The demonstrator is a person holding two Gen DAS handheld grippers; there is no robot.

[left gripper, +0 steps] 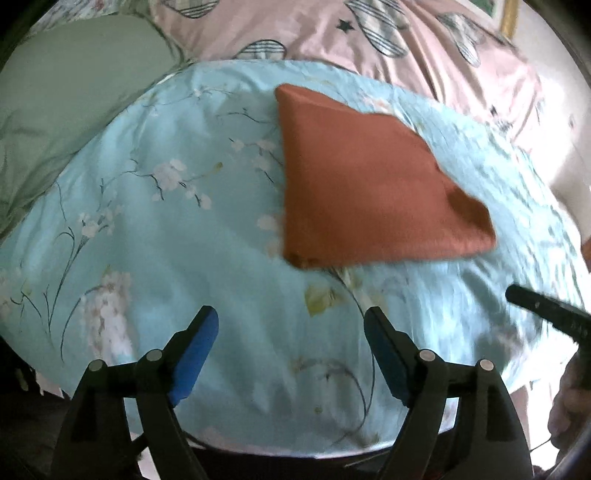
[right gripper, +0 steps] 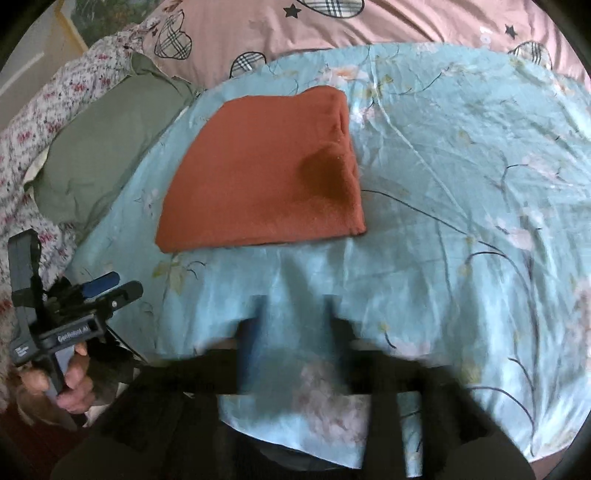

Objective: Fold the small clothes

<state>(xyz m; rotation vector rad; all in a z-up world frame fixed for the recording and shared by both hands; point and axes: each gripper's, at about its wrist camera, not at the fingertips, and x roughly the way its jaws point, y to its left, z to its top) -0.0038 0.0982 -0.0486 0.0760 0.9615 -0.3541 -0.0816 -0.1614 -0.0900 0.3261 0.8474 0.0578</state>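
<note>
A rust-orange garment (left gripper: pixel 362 184) lies folded flat on the light blue floral sheet (left gripper: pixel 166 221); it also shows in the right wrist view (right gripper: pixel 266 177) with a darker patch near its right edge. My left gripper (left gripper: pixel 290 325) is open and empty, held above the sheet, near and left of the garment. It shows from the side in the right wrist view (right gripper: pixel 114 286). My right gripper (right gripper: pixel 295 306) is blurred but open and empty, just short of the garment's near edge. One of its fingers (left gripper: pixel 535 304) shows at the right in the left wrist view.
A green pillow (right gripper: pixel 103 147) lies left of the sheet, also in the left wrist view (left gripper: pixel 74 92). A pink cover with plaid hearts (right gripper: pixel 258 26) lies behind. A floral quilt (right gripper: pixel 44 110) is at far left. The sheet's near edge (right gripper: pixel 295 443) hangs toward me.
</note>
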